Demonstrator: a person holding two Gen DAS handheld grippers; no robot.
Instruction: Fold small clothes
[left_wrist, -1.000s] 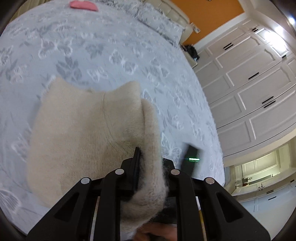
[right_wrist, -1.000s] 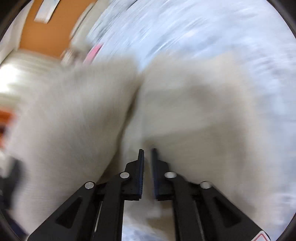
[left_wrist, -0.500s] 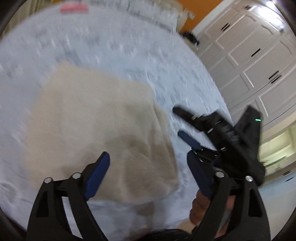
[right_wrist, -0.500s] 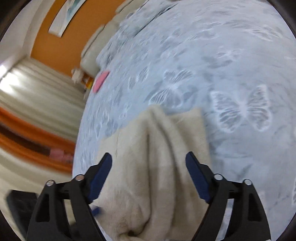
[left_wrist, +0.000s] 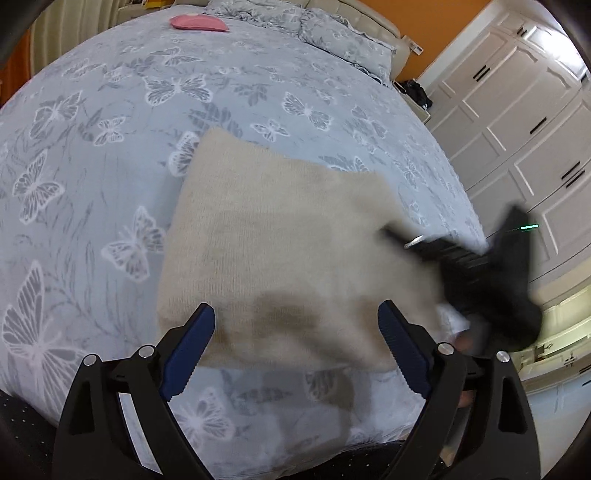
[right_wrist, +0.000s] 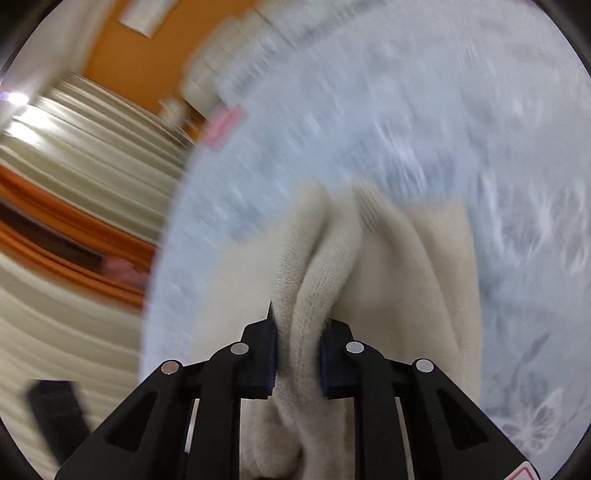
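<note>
Right gripper (right_wrist: 295, 354) has re-gripped: half a second back its jaws stood wide over the knit, now they are closing with a thick bunch of the knit (left_wrist: 280, 254) pinched between the pads. Right-wrist view is motion-blurred, and the fold rises from the bed (left_wrist: 110, 110) toward the pads, so I read that edge as being lifted.

Left gripper (left_wrist: 295, 343) went the other way: clamped on the knit 1 second ago, now released, jaws wide with nothing between them, hovering over the near edge of the cloth.

Knit position: cream piece lying mostly flat on the butterfly-print bed, near edge just past the left fingertips, right side drawn up into the right gripper (left_wrist: 458, 258), which shows there as a dark blur.

Judgement: the previous fold is laid down, and the right side is starting the next one. Probably 1 hand carries that edge across to the left. Risk: a bulky pinch drags the lower layers and undoes the flat part.

Pink item (left_wrist: 199, 23) at the far end of the bed is untouched.
</note>
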